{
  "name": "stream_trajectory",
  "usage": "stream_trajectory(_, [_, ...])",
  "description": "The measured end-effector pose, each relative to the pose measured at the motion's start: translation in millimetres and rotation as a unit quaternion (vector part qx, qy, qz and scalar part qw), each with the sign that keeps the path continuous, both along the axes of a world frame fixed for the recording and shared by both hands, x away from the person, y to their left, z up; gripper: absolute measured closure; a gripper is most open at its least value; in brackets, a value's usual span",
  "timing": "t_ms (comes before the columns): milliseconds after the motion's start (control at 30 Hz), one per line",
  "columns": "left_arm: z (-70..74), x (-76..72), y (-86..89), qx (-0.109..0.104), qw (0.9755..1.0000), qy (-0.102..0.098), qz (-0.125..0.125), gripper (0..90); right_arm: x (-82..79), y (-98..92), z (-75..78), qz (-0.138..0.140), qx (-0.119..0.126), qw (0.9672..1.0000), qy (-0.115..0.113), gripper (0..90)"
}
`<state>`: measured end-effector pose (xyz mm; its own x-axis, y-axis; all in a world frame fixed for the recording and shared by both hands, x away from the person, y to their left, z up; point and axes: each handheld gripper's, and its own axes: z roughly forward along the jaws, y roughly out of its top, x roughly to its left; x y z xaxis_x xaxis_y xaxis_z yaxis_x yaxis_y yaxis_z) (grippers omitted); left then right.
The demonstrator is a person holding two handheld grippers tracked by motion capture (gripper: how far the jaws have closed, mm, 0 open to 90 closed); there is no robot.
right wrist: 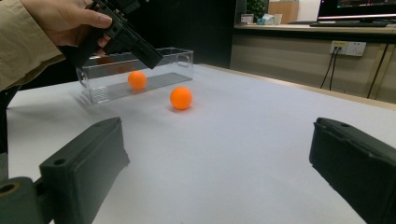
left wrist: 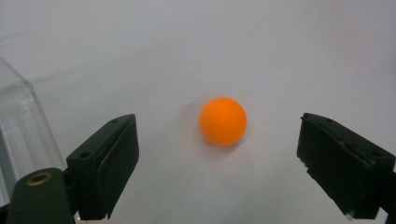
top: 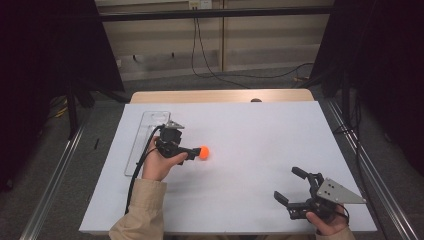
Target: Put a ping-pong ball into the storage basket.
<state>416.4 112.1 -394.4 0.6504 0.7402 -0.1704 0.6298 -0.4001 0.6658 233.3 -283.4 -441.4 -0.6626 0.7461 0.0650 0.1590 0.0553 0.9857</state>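
Left gripper [left wrist: 219, 168] hovers over an orange ball [left wrist: 222, 121] lying on the white worktop [top: 260, 145], just beside a clear plastic tray [right wrist: 112, 88]. A second orange ball [right wrist: 137, 80] already sits inside that tray, seen from the right gripper view.

Risks, as judged:
- Ball is round and free on a smooth sheet; a nudge from one finger before the other arrives would likely roll it off, possibly toward the worktop edge
- Uneven closing could squeeze the ball out forward instead of seating it
- Tray wall is close on one side of the left gripper; the near finger [left wrist: 105, 163] could catch it and shift the tray
- Descent too steep: finger tips hit the sheet first

Fingers, left: wide open, ball lies between and ahead of them, neither pad touching it, clear gap both sides. Holding nothing.

Fingers, right: right gripper [top: 294, 189] rests at the near right of the worktop, well apart from ball and tray, fingers spread wide, nothing between them
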Motion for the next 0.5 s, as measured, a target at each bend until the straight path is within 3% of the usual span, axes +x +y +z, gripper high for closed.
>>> stream_trajectory(500, [-4.5, -0.1, -6.8, 0.005, 1.0000, 0.000, -0.008, 12.5, 1.2, 0.7, -0.3, 0.001, -0.002, 1.0000, 0.000, 2.8])
